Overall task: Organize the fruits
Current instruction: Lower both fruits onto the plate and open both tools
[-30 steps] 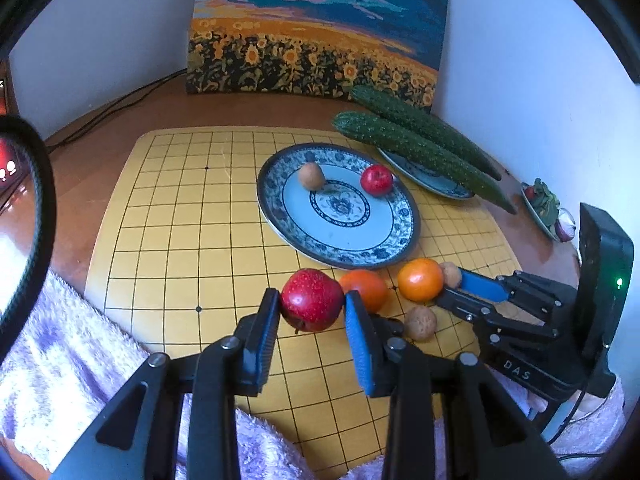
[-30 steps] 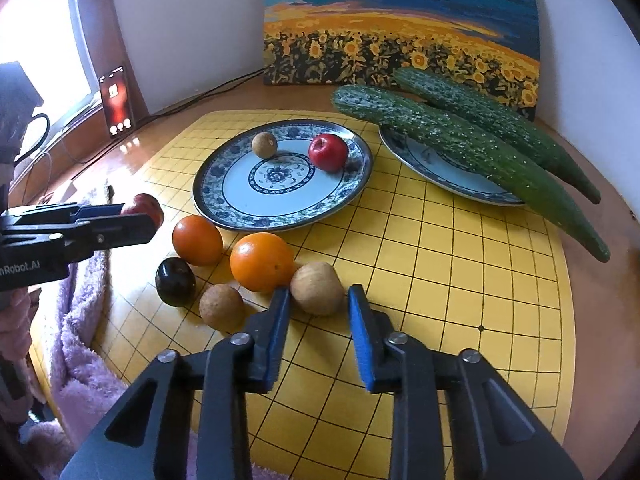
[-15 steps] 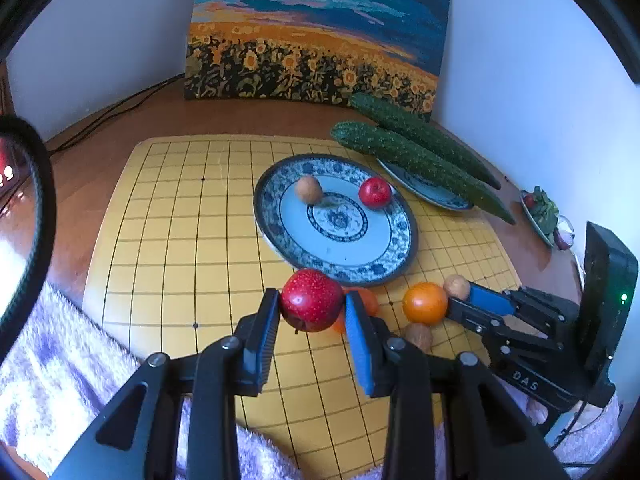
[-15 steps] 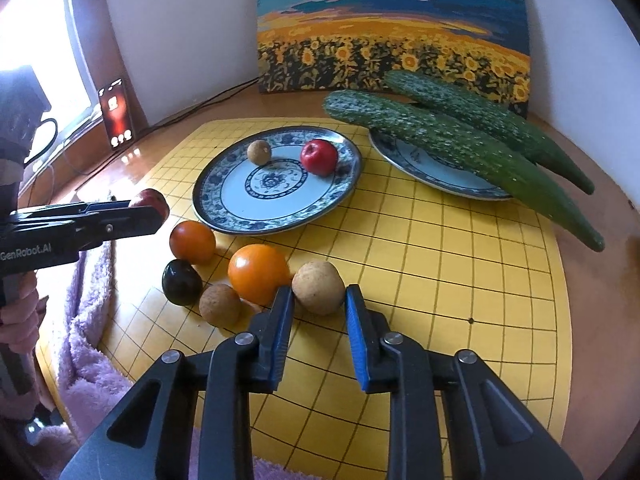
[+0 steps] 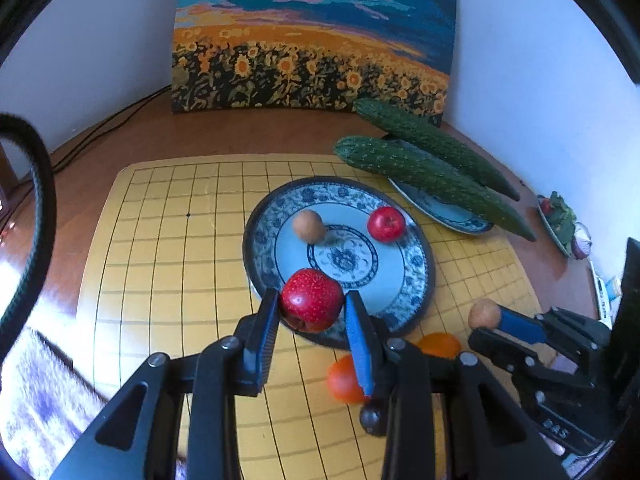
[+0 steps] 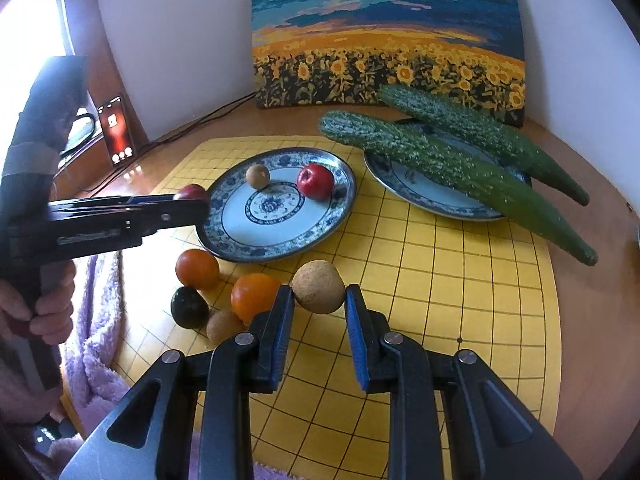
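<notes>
My left gripper (image 5: 312, 304) is shut on a speckled red fruit (image 5: 312, 298) and holds it above the near rim of the blue-patterned plate (image 5: 416, 276). The plate holds a small tan fruit (image 5: 308, 226) and a red apple (image 5: 386, 223). My right gripper (image 6: 318, 300) is shut on a round tan fruit (image 6: 318, 286), lifted off the yellow grid board (image 6: 440, 288). On the board lie two orange fruits (image 6: 197, 268) (image 6: 252, 296), a dark fruit (image 6: 189, 306) and a small brown fruit (image 6: 224, 324).
Two long cucumbers (image 6: 440, 160) lie across a second plate (image 6: 412, 196) at the back right. A sunflower painting (image 6: 388, 40) leans on the wall. A purple towel (image 6: 96, 344) lies at the board's near left edge. A phone (image 6: 116, 128) stands far left.
Both grippers rose and moved forward. The left carried the red fruit over the plate's near rim. The right closed on the tan fruit and lifted it off the board.
</notes>
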### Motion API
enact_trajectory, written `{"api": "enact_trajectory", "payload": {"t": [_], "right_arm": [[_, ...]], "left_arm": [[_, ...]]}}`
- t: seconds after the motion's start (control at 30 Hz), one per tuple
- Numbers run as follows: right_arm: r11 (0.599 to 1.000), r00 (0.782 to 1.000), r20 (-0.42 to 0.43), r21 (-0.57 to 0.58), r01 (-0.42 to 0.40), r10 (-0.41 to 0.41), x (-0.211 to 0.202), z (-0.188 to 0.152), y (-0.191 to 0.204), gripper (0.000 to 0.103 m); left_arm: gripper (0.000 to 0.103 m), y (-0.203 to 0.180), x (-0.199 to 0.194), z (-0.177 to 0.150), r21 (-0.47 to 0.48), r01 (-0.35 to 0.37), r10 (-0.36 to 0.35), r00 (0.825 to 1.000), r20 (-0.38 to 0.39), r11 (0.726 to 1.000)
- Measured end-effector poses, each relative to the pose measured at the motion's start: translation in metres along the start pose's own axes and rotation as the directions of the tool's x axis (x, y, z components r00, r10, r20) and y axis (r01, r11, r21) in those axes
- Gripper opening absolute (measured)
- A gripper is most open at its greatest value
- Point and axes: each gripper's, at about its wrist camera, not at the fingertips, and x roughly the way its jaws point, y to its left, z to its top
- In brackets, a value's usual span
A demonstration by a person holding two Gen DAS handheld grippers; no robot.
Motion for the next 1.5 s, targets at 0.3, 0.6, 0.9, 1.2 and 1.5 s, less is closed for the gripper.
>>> {"api": "enact_trajectory", "payload": {"t": [0.3, 0.6, 0.9, 1.2, 1.5], "right_arm": [[0.998, 1.0, -0.016, -0.055, -0.017, 0.016, 0.008, 0.021, 0.016, 0.028], [0.999, 0.998, -0.05, -0.031, -0.03, 0.028, 0.036, 0.041, 0.022, 0.027], [0.999, 0.998, -0.056, -0.011, -0.033, 0.033, 0.055, 0.048, 0.021, 0.027], [1.0, 0.998, -0.067, -0.001, -0.016, 0.016, 0.064, 0.05, 0.019, 0.028], [0.999, 0.998, -0.056, 0.038, -0.034, 0.036, 0.064, 0.05, 0.013, 0.028]], "left_arm": [[0.034, 0.001, 0.024, 0.016, 0.015, -0.024, 0.024, 1.0, -0.005, 1.0], [0.034, 0.001, 0.033, 0.019, 0.03, -0.046, 0.046, 0.999, -0.01, 0.998], [0.035, 0.001, 0.039, 0.021, 0.031, -0.06, 0.06, 0.998, -0.003, 0.998], [0.035, -0.005, 0.042, 0.02, 0.057, -0.063, 0.065, 0.998, -0.021, 0.996], [0.04, -0.002, 0.032, 0.02, 0.031, -0.037, 0.038, 0.999, -0.029, 0.999]]}}
